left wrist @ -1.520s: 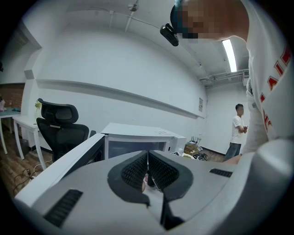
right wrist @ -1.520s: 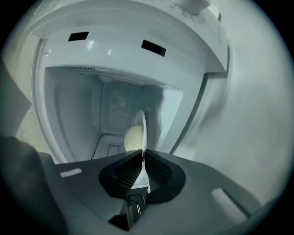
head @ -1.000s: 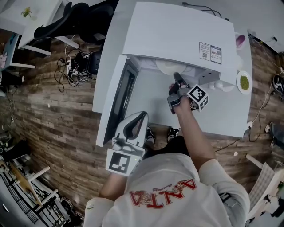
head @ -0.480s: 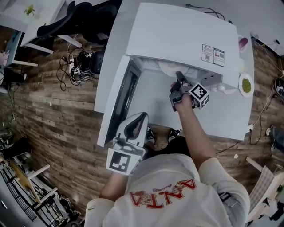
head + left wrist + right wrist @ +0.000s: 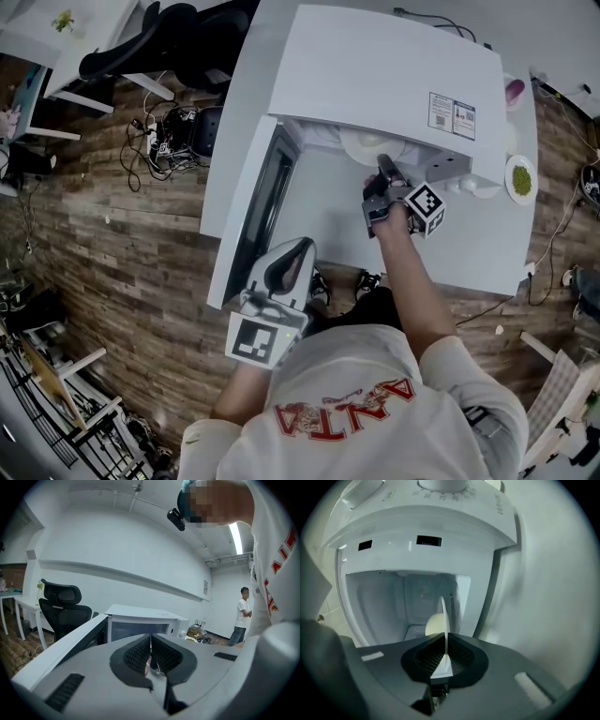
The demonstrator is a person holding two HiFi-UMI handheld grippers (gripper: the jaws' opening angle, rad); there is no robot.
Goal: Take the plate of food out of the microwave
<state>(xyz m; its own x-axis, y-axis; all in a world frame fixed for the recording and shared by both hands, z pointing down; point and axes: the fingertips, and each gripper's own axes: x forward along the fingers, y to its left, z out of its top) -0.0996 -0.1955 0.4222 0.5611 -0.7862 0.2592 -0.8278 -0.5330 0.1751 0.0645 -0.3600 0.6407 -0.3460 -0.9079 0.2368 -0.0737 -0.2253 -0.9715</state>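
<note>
You held the right gripper (image 5: 445, 641) at the open mouth of the microwave (image 5: 384, 66), near the middle of the head view. Its jaws were closing, and they were almost together. The thin edge of the plate (image 5: 444, 616) was between the pads, and the pads pressed on it from both sides. In the right gripper view the plate stood like a thin white line going up from the jaws. The plate was in the microwave, low down at the front of the white box. A pale round bit of food (image 5: 434, 624) showed just to the left of that line, farther in.

The microwave door (image 5: 253, 206) was swung open to the left side of the head view. The microwave sat on a white table (image 5: 487, 244). A small dish (image 5: 517, 176) with something green in it sat at the right edge of the table, well apart from the plate.

You held the left gripper (image 5: 151, 644) low in the middle of the head view, near your body and away from the microwave. Its jaws were together, with nothing held in them. In the left gripper view a black chair (image 5: 63, 606) stood on the left and a person (image 5: 241, 616) stood far off on the right
</note>
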